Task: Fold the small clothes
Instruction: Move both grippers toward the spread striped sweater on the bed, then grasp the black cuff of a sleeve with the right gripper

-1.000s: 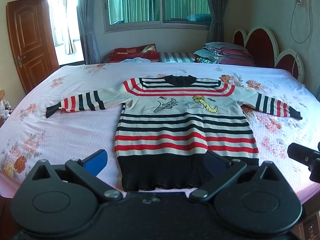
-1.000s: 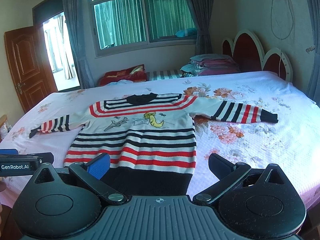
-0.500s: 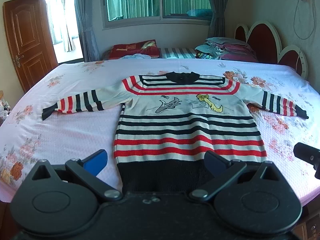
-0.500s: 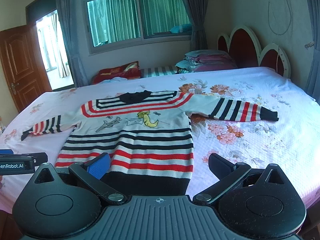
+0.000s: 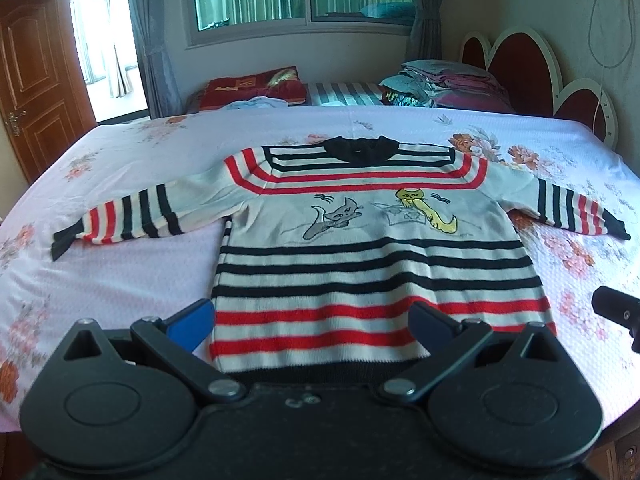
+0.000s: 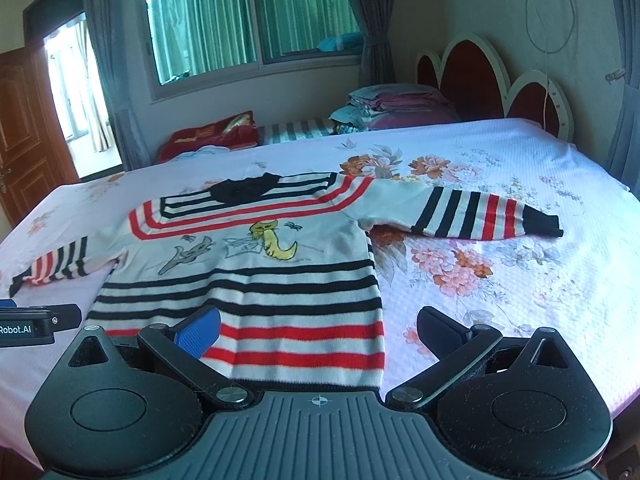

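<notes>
A small striped sweater (image 5: 372,240) (image 6: 256,264) in white, black and red, with two cartoon cats on its chest, lies flat and face up on the bed, both sleeves spread out sideways. My left gripper (image 5: 312,322) hangs open over the sweater's lower hem, its fingers level with the left edge and right part of the body. Over the hem's right half my right gripper (image 6: 318,330) is open too, one finger above the stripes, the other above the sheet. Neither holds anything. The black hem band is mostly hidden behind the gripper bodies.
The bed (image 5: 120,272) has a pink floral sheet and a red scalloped headboard (image 5: 532,76). Folded bedding (image 5: 440,80) and a red cushion (image 5: 256,84) lie at the far side under the window. A wooden door (image 5: 32,92) is at the left.
Both grippers have moved forward and lower toward the sweater's hem, so the black hem band now slips under their bodies. The sweater itself has not moved.
</notes>
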{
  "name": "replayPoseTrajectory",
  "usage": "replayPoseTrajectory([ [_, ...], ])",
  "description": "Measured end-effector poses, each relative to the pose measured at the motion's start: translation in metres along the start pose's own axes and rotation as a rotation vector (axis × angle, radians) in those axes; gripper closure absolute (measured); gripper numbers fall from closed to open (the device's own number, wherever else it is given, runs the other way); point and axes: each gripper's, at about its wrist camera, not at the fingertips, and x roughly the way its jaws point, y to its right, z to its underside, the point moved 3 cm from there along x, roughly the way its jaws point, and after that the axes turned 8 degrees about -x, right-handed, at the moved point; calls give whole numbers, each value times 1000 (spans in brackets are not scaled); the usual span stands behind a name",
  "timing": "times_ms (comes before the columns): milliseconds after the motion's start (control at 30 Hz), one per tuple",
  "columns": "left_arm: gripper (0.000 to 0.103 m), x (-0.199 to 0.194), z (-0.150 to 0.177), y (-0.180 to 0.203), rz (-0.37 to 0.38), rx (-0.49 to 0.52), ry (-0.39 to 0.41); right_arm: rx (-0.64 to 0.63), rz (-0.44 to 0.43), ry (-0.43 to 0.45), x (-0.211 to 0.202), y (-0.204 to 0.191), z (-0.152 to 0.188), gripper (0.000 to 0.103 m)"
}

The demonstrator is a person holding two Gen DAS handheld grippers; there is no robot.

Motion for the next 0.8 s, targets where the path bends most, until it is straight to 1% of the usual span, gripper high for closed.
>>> replayPoseTrajectory([
  [167, 0, 32, -22, -4, 25, 14, -15, 31, 15, -12, 27, 1, -14, 0],
  [400, 0, 73, -53, -12, 59, 30, -16, 72, 87, -8, 59, 10, -35, 0],
  [600, 0, 112, -69, -10, 82, 43, -34, 155, 129, -17, 82, 43, -38, 0],
  [700, 0, 129, -72, -6, 89, 30, -50, 168, 164, -32, 94, 61, -40, 0],
  [800, 0, 145, -74, 1, 93, 26, -60, 167, 195, -27, 107, 83, -43, 0],
])
